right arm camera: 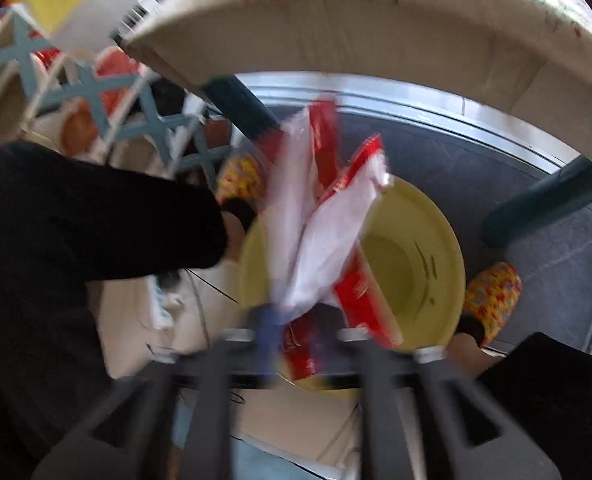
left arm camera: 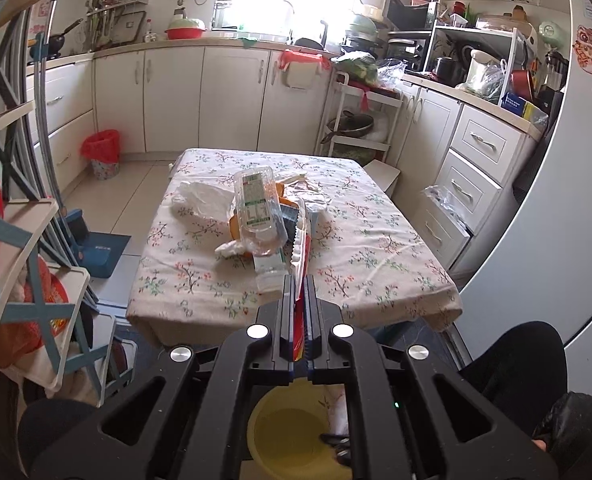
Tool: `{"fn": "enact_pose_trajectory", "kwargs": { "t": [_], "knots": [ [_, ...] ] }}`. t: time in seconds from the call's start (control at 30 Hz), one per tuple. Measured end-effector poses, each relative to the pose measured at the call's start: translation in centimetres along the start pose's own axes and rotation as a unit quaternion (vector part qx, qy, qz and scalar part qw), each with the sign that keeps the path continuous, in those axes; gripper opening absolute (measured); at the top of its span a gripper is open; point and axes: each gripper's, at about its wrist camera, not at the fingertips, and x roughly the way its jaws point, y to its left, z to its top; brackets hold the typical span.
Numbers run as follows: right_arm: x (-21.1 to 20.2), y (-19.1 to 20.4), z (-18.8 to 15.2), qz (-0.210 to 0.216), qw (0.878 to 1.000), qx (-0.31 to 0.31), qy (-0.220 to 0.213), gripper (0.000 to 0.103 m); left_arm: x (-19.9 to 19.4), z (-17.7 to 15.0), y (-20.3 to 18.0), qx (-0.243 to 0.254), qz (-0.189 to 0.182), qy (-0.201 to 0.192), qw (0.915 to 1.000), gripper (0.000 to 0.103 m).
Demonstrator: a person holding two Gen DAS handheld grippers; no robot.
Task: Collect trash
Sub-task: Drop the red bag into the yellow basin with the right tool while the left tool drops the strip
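- The left gripper [left arm camera: 300, 280] is clamped on a thin red, serrated-edged wrapper [left arm camera: 302, 252] above the floral-cloth table [left arm camera: 376, 240].
- A crinkled clear plastic tray [left arm camera: 255, 208] and other litter are heaped mid-table.
- The right gripper [right arm camera: 300, 336], blurred, stands parted above a round yellow bin [right arm camera: 416, 248]; a glossy red-and-white wrapper [right arm camera: 336, 224] lies between its jaws and over the bin mouth.

I was working in a home kitchen: white cabinets [left arm camera: 231, 96] lined the walls, a microwave [left arm camera: 406, 52] and pans stood around, fridge [left arm camera: 568, 200] beside me.
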Motion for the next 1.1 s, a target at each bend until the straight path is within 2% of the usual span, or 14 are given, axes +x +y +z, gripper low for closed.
{"fn": "enact_pose_trajectory", "kwargs": {
  "t": [0.2,0.4,0.6,0.93,1.0,1.1],
  "knots": [
    [-3.1,-0.6,-0.2,-0.025,0.997,0.012,-0.073,0.058,-1.0,-1.4,0.6,-0.009,0.006,0.011,0.9999,0.004],
    [-7.5,-0.3,0.0,-0.050,0.981,0.027,-0.185,0.063,-1.5,-2.5,0.6,-0.013,0.009,0.024,0.9996,0.004],
    [-12.1,-0.7,-0.9,-0.089,0.949,0.042,-0.300,0.070,-1.1,-3.8,-0.2,-0.011,0.006,0.049,0.9987,0.004],
    [-16.9,-0.8,-2.5,-0.122,0.895,0.068,-0.424,0.078,1.6,-7.5,-2.4,-0.008,-0.018,0.131,0.9912,0.004],
    [-17.4,-0.8,-2.6,-0.124,0.889,0.070,-0.436,0.081,2.3,-8.4,-2.7,-0.008,-0.022,0.150,0.9885,0.004],
    [-17.9,-0.9,-3.1,-0.120,0.886,0.075,-0.441,0.082,3.1,-9.5,-3.3,-0.006,-0.024,0.172,0.9848,0.004]
  ]
}}
